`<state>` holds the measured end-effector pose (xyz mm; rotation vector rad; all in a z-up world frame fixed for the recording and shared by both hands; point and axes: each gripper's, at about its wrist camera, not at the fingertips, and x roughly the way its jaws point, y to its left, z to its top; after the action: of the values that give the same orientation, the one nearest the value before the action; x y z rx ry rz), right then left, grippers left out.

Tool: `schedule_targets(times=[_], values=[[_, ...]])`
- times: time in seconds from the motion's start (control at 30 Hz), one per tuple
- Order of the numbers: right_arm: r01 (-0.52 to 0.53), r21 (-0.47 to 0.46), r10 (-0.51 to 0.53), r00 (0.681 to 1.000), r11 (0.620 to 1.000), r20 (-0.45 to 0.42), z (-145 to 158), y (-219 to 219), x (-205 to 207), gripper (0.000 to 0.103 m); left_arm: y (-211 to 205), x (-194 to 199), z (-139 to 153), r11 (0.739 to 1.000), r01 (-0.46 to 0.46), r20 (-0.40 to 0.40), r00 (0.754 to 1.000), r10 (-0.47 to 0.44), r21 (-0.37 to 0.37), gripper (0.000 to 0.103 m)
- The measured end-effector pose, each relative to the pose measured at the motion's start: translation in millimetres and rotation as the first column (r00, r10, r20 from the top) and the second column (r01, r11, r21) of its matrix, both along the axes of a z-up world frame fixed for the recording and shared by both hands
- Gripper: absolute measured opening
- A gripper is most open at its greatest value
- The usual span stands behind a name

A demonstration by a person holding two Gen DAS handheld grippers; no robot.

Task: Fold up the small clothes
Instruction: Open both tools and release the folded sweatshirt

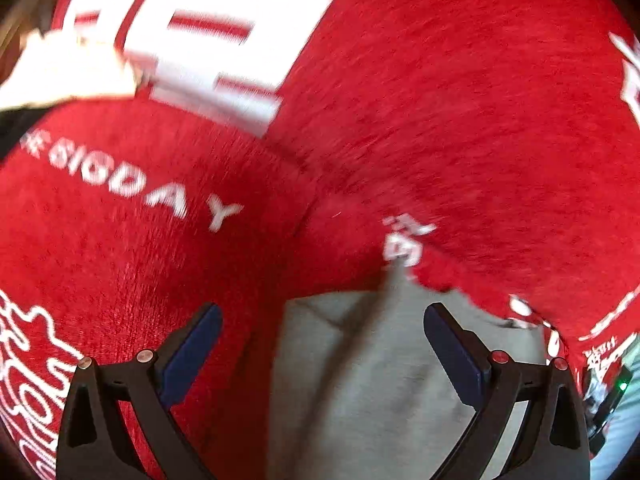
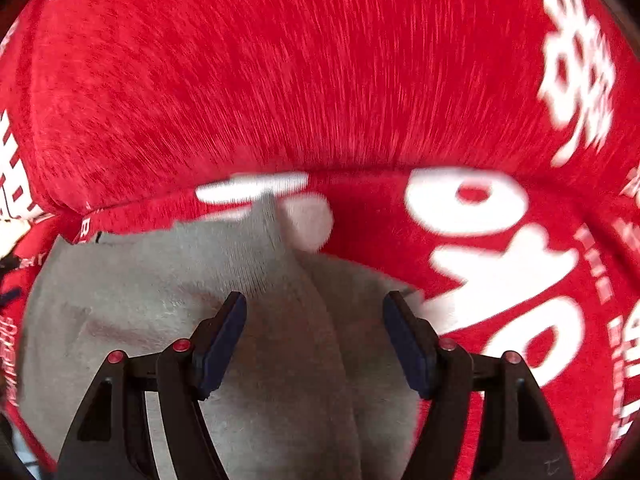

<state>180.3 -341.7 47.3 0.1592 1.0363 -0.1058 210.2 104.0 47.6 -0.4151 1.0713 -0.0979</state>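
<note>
A small grey garment (image 1: 360,380) lies crumpled on a red cloth with white lettering (image 1: 440,120). My left gripper (image 1: 323,314) hangs over the garment's near part, open wide, with its dark blue pads (image 1: 200,344) clear of the fabric. In the right wrist view the same grey garment (image 2: 120,300) fills the lower left, a ribbed band (image 2: 260,248) running up its middle. My right gripper (image 2: 315,302) is open above a raised fold of the grey fabric, which lies between the pads (image 2: 408,340) without being pinched. Both views are blurred by motion.
The red cloth (image 2: 280,60) bulges in a thick ridge behind the garment and covers nearly everything in view. A white crumpled thing (image 1: 60,72) sits at the far left. A dark device with a green light (image 1: 622,386) shows at the right edge.
</note>
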Motion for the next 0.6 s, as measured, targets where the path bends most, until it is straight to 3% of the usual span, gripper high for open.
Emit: schedule_targets(times=[0.1, 0.23, 0.3, 0.4, 0.43, 0.47, 0.53, 0.6], values=[[-0.065, -0.006, 0.065, 0.997, 0.998, 0.033, 15.5, 32.9, 12.1, 0.075, -54.8, -5.2, 16.4, 0.990, 0.136, 0.042, 0.990, -0.137, 0.027, 0.101], [-0.182, -0.019, 0.182, 0.982, 0.983, -0.045, -0.3, 78.1, 34.1, 0.075, -130.3, -2.9, 1.0, 0.931, 0.271, 0.022, 0.958, -0.285, 0.245, 0.101], [-0.159, -0.062, 0.151, 0.982, 0.985, -0.113, -17.8, 71.0, 42.9, 0.075, -132.6, 10.9, -26.7, 0.914, 0.249, -0.060, 0.968, -0.242, 0.320, 0.101], [-0.026, -0.040, 0.021, 0.992, 0.999, -0.121, -30.2, 28.0, 41.6, 0.075, -104.0, 19.0, -47.2, 0.924, 0.177, -0.115, 0.982, -0.146, 0.339, 0.101], [0.035, -0.031, -0.039, 0.990, 0.999, -0.134, -31.9, 10.3, 39.3, 0.077, -90.6, 21.4, -50.5, 0.937, 0.145, -0.122, 0.986, -0.111, 0.318, 0.101], [0.100, 0.007, -0.098, 0.984, 0.995, -0.148, -33.8, -11.5, 35.3, 0.078, -72.4, 24.8, -53.3, 0.962, 0.112, -0.143, 0.987, -0.078, 0.248, 0.101], [0.159, 0.056, -0.149, 0.978, 0.986, -0.146, -27.8, -32.6, 25.9, 0.078, -54.0, 26.1, -52.7, 0.971, 0.053, -0.160, 0.987, -0.016, 0.232, 0.101], [0.160, 0.019, -0.158, 0.982, 0.987, -0.104, -8.9, -31.5, 12.8, 0.078, -44.5, 19.7, -41.6, 0.971, 0.025, -0.136, 0.991, 0.008, 0.238, 0.101]])
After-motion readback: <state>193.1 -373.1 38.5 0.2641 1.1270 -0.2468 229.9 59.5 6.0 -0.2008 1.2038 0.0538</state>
